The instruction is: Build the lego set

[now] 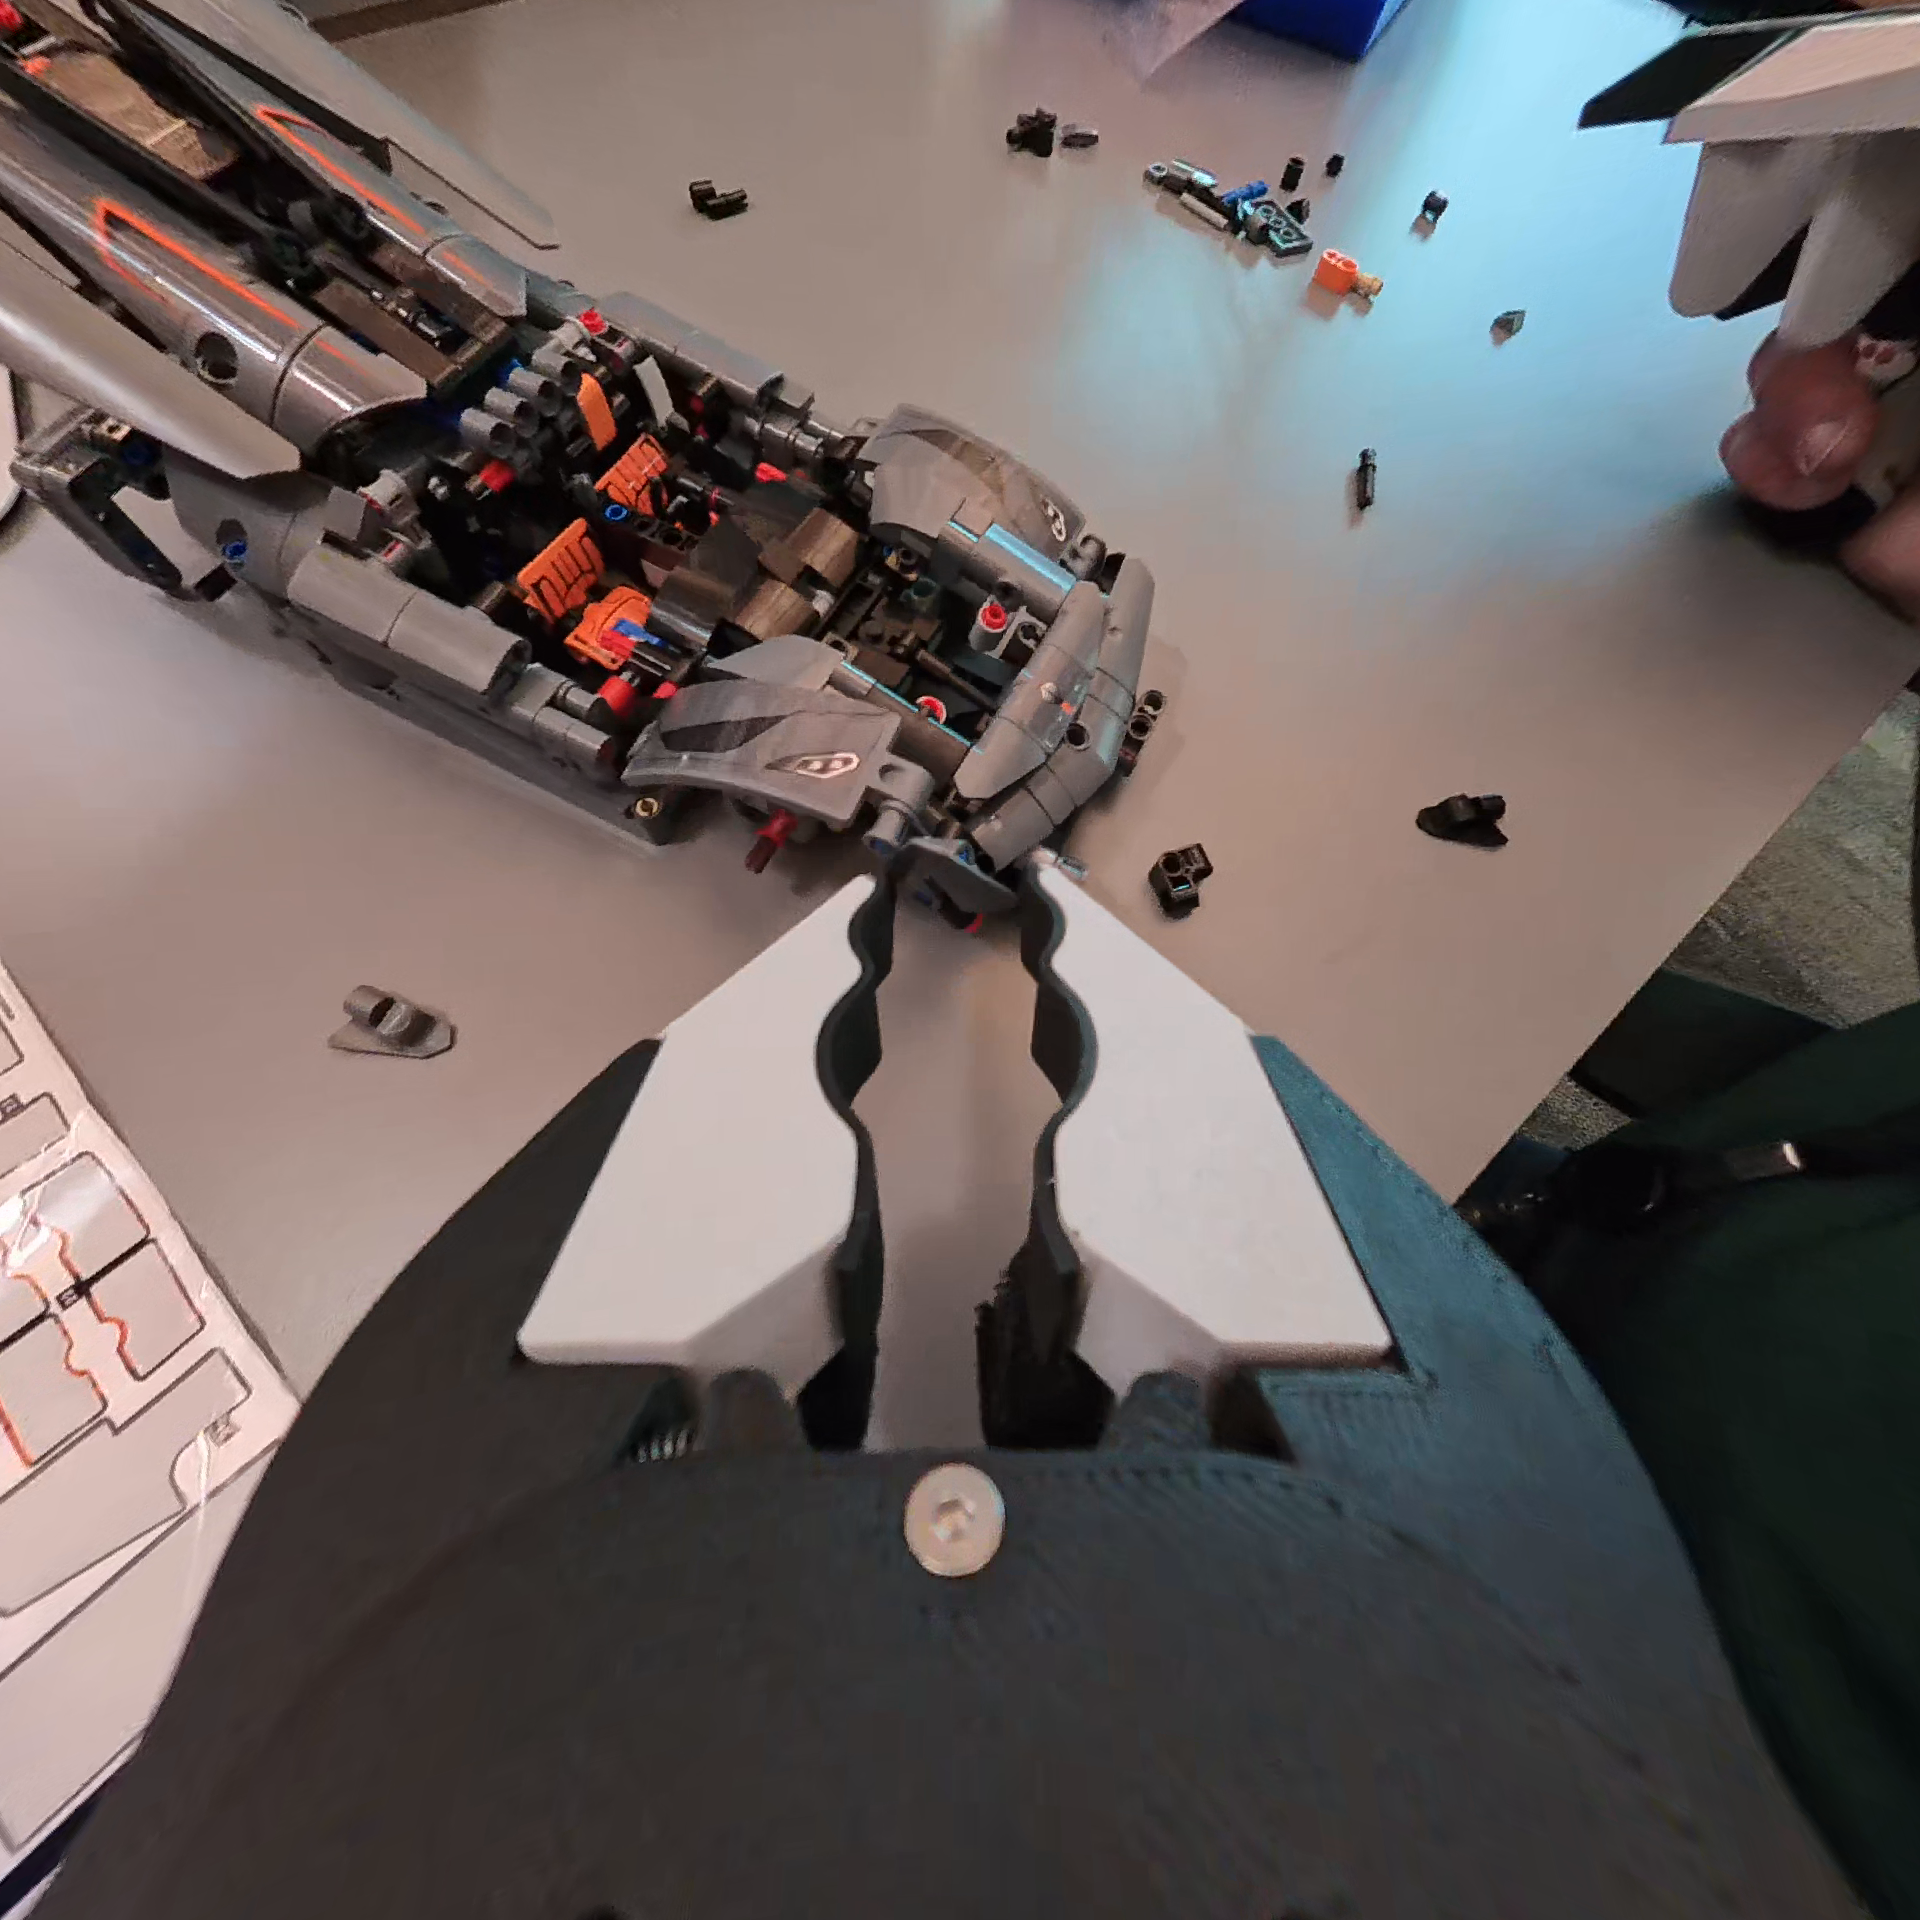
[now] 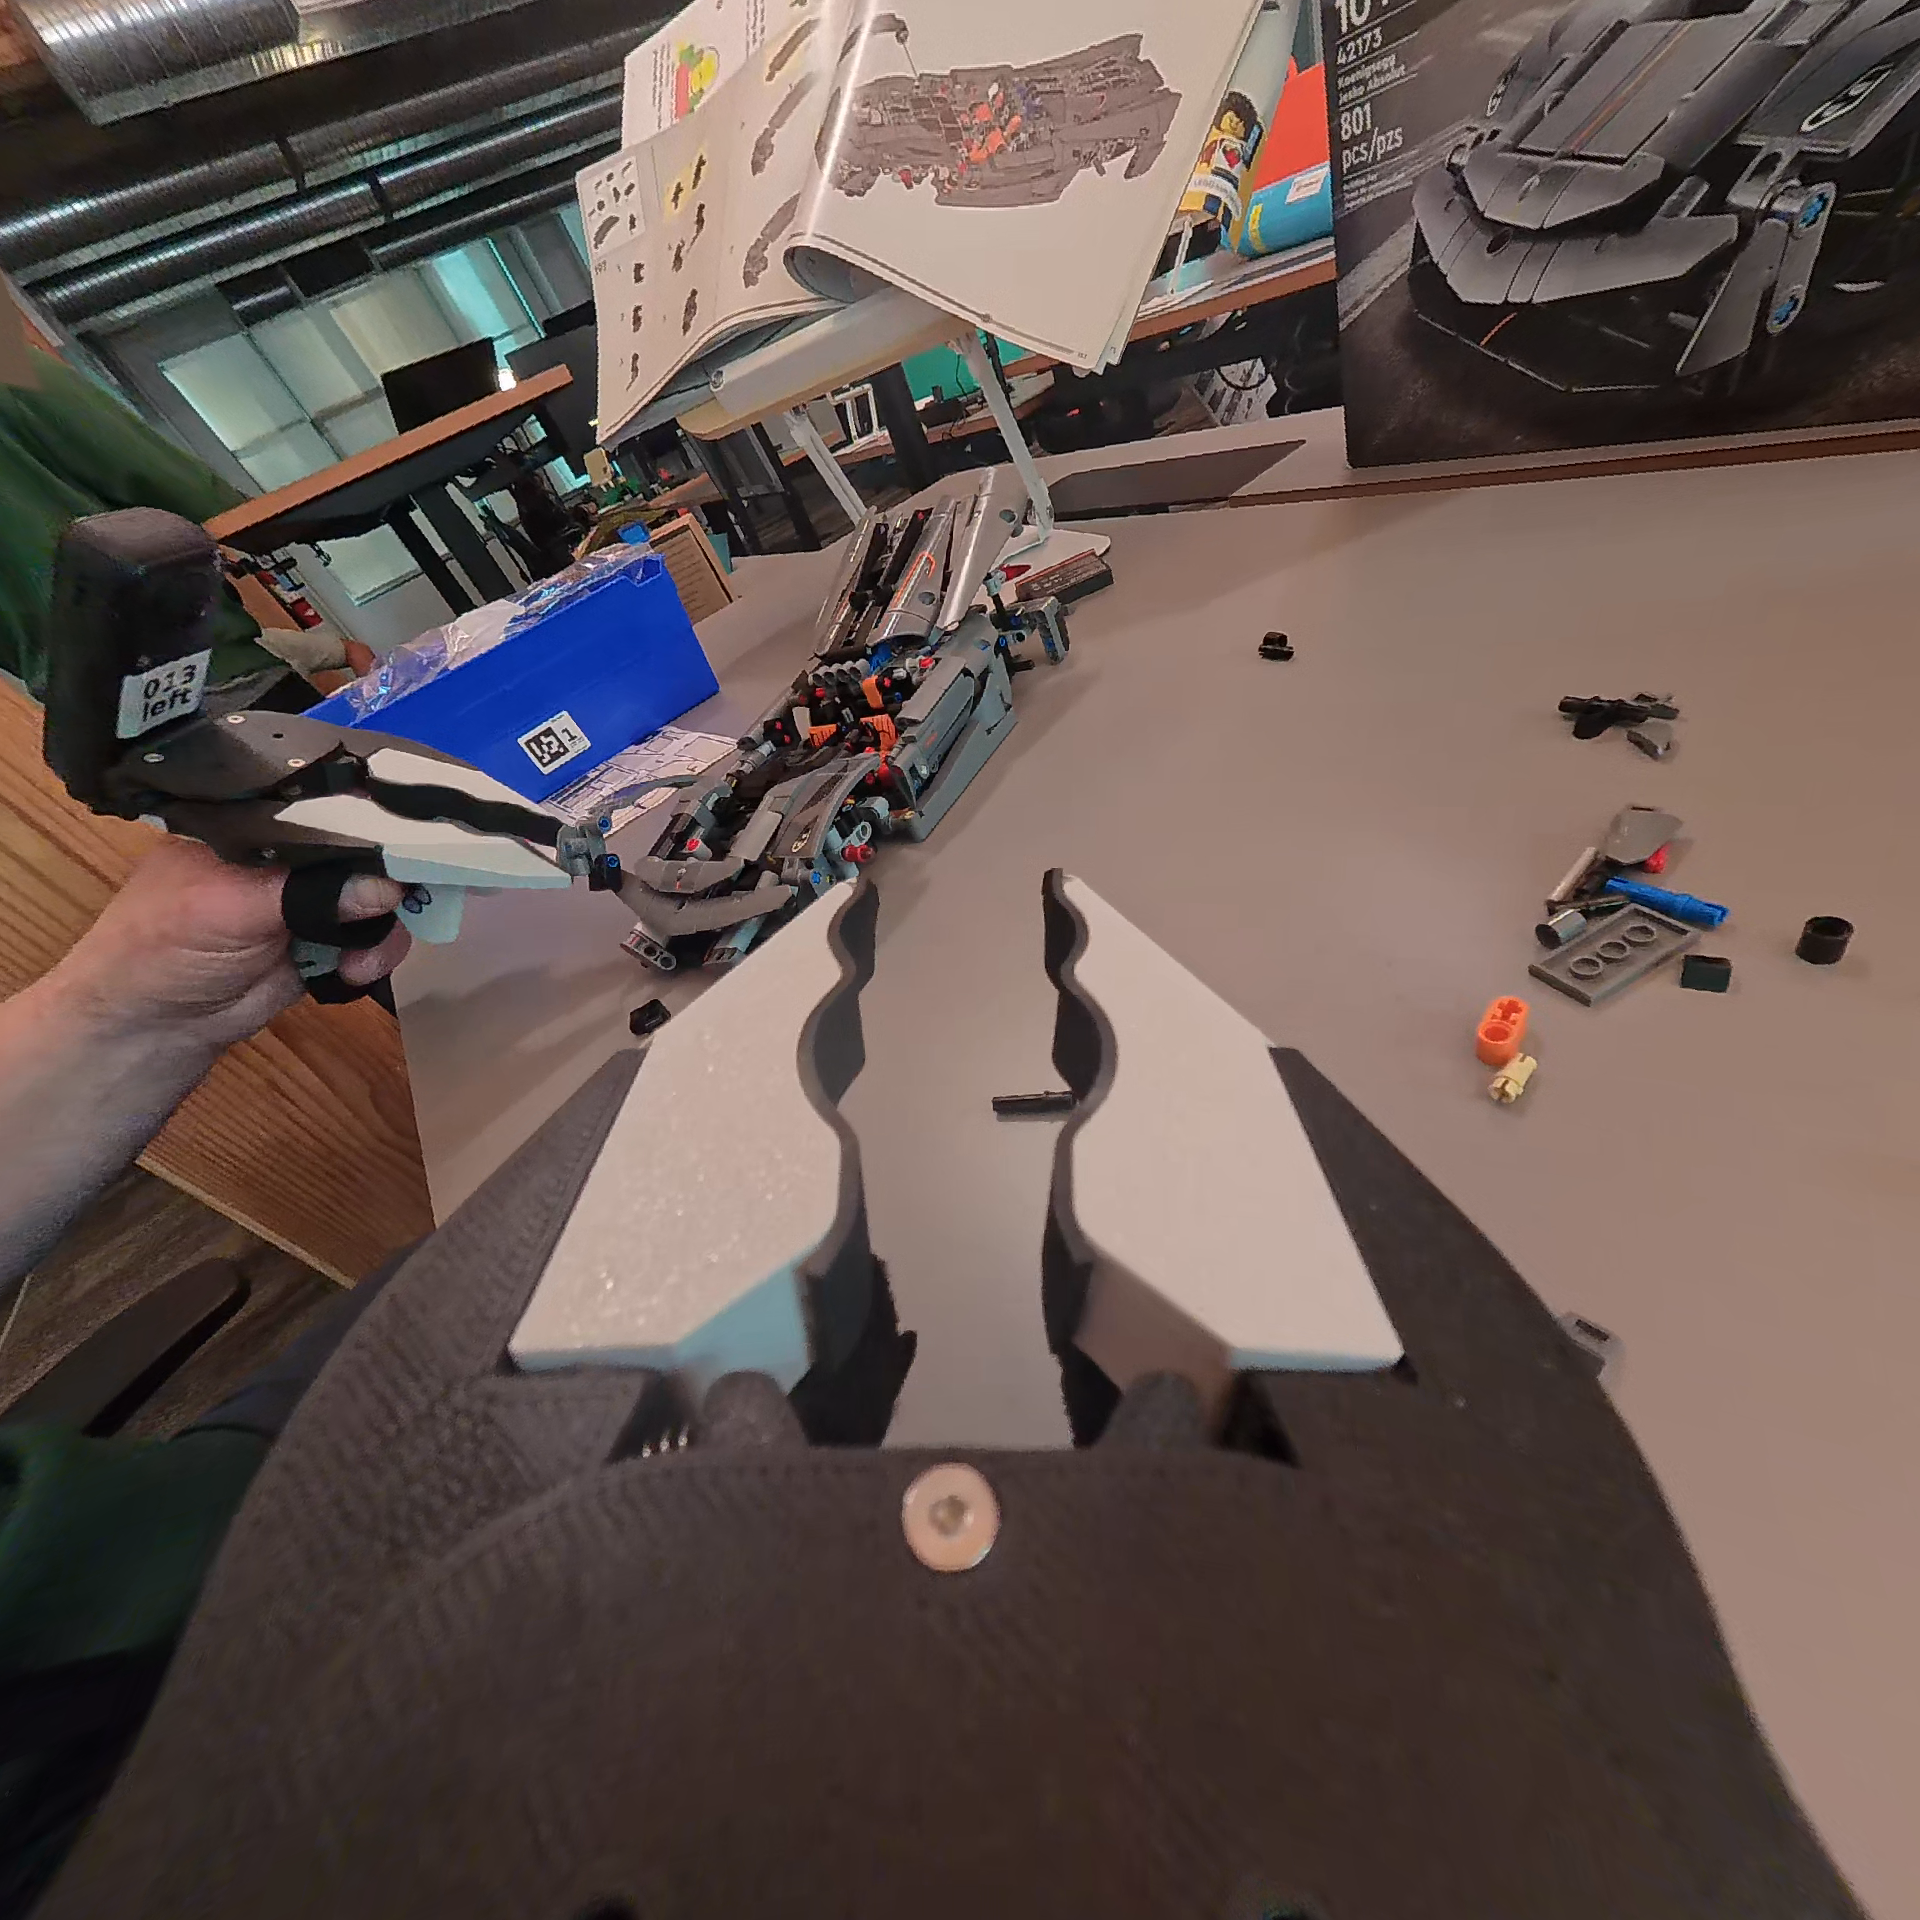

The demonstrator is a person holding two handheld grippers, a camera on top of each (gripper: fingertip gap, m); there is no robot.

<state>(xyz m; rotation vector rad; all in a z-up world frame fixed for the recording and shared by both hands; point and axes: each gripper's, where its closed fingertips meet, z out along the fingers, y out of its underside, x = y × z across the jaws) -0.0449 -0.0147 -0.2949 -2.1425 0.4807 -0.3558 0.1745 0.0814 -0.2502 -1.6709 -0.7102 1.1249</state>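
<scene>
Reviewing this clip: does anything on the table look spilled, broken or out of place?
Nothing looks damaged. Loose pieces lie scattered on the table, as expected mid-build. The lego car is unfinished, its interior exposed. The left gripper pinches a small grey part at the car's front; the right gripper is open, above a black pin.

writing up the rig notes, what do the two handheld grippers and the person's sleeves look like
Both the left gripper and right gripper have dark textured printed bodies, light grey wedge fingers with wavy black pads, and a silver screw. The left has a black finger loop and white label. The sleeve is dark green.
</scene>
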